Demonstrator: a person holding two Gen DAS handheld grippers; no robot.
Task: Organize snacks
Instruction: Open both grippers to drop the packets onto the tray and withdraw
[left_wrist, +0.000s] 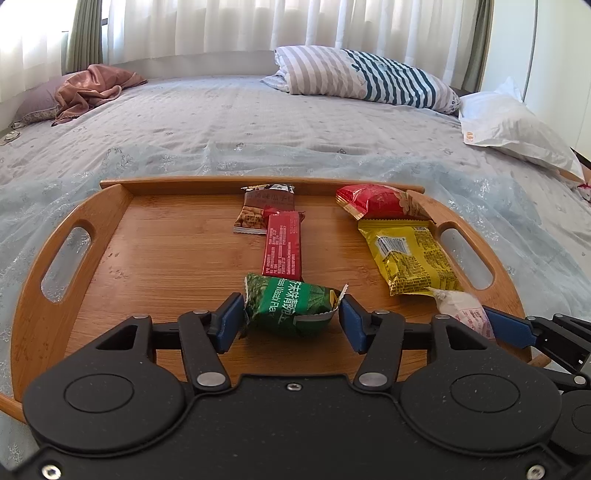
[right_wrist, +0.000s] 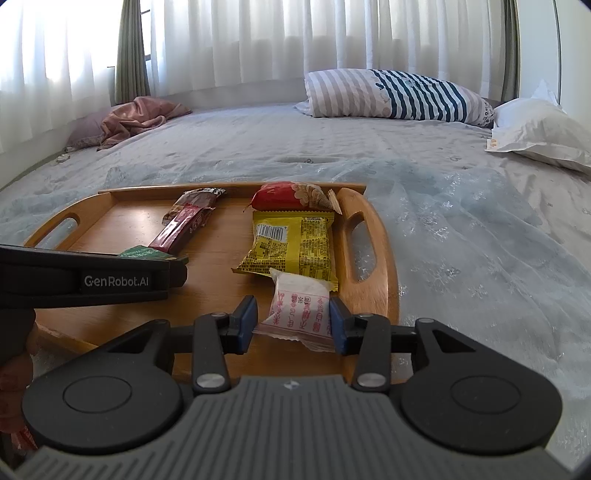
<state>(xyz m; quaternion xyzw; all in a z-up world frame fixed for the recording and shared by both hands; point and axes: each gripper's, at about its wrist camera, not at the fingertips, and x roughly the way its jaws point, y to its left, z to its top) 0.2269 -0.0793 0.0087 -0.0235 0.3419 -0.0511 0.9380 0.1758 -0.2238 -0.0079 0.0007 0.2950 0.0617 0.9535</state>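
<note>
1. A wooden tray (left_wrist: 122, 236) sits on a bed (left_wrist: 258, 122).
2. The left gripper (left_wrist: 291, 314) stands around a green snack packet (left_wrist: 291, 304) on the tray floor; its left pad touches, its right pad stands just clear.
3. A dark red bar (left_wrist: 282, 251) lies beyond it.
4. A yellow packet (right_wrist: 291, 243) lies right of the bar.
5. The right gripper (right_wrist: 293, 321) is clamped on a white packet (right_wrist: 299, 306) near the tray's right handle.
</note>
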